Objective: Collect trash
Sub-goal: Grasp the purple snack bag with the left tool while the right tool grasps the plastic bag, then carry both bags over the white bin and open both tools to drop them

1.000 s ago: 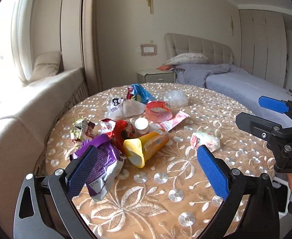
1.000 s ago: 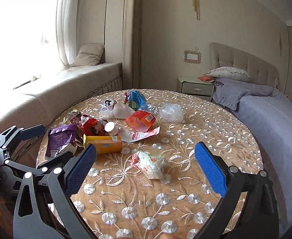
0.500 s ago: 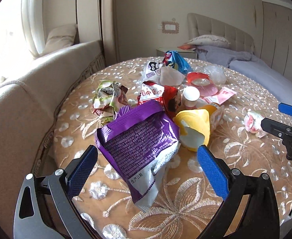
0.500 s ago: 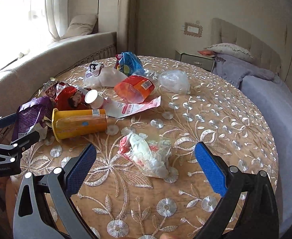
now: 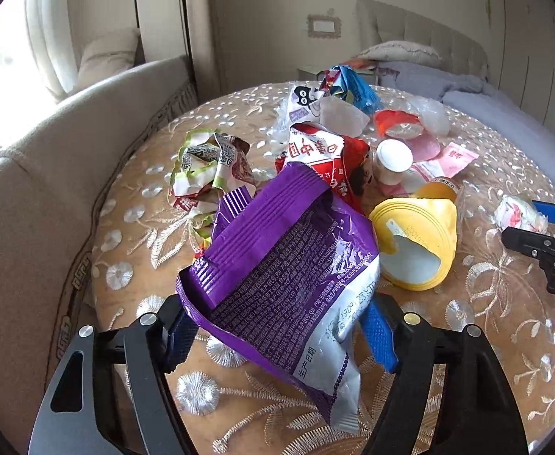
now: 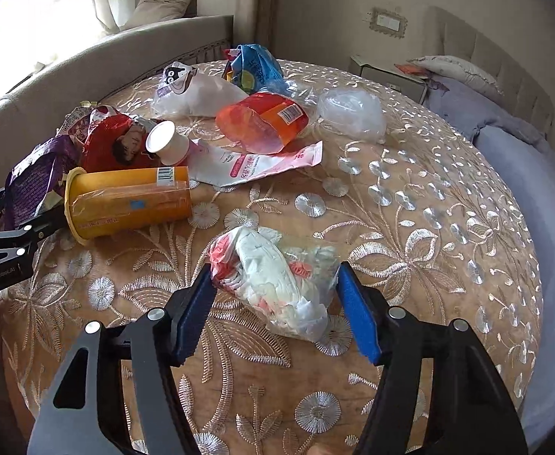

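Trash lies on a round table with a gold embroidered cloth (image 6: 410, 227). My left gripper (image 5: 281, 330) has its blue pads on both sides of a purple snack bag (image 5: 288, 265), touching its edges. My right gripper (image 6: 277, 311) has its pads against both sides of a clear bag of crumpled white and red paper (image 6: 277, 273). A yellow cup (image 6: 125, 201) lies on its side between the two; it also shows in the left wrist view (image 5: 417, 239). A red wrapper (image 5: 326, 159) sits behind the purple bag.
Further back lie a small white cup (image 6: 167, 142), an orange plastic cup (image 6: 262, 125), a pink sachet (image 6: 262, 163), a white cat-print bag (image 6: 194, 91), a blue bag (image 6: 254, 68), clear plastic (image 6: 353, 112) and a crumpled green-edged wrapper (image 5: 209, 167). A sofa (image 5: 31, 189) curves left; a bed (image 6: 523, 151) lies right.
Both grippers moved forward and down to the table and narrowed. The left pads now flank the purple bag; the right pads now flank the paper-filled bag.
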`<state>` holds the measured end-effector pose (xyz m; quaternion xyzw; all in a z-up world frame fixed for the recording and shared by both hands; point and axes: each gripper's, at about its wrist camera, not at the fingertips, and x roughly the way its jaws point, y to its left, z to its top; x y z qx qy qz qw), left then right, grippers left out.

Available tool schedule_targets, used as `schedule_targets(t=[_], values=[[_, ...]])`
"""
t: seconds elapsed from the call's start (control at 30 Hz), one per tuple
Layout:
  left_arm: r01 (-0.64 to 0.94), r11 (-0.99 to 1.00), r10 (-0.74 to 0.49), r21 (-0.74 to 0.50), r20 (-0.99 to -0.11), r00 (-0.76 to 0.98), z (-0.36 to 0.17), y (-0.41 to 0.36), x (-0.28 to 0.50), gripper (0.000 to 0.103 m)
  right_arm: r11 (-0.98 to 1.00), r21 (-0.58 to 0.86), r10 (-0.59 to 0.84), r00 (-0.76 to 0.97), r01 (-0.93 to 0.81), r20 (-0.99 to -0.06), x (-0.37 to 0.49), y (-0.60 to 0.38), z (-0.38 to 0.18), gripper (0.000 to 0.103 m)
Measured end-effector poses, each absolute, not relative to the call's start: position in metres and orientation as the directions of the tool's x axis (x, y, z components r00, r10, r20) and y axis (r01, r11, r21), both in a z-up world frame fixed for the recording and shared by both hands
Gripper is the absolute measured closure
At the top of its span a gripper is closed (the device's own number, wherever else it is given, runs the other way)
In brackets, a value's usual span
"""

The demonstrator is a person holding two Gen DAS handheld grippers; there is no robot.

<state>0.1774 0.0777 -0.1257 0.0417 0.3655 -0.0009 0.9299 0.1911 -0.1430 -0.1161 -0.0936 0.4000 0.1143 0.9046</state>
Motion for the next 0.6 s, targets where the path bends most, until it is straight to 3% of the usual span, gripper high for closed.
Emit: schedule_targets(t=[0.6], values=[[0.07,0.993,-0.013,0.09,-0.521,0.853,-0.052,0.044,0.1,0.031,0.977,-0.049,0.149,0.824,-0.209,-0.546,0.103,-0.177,-0.035,0.039]])
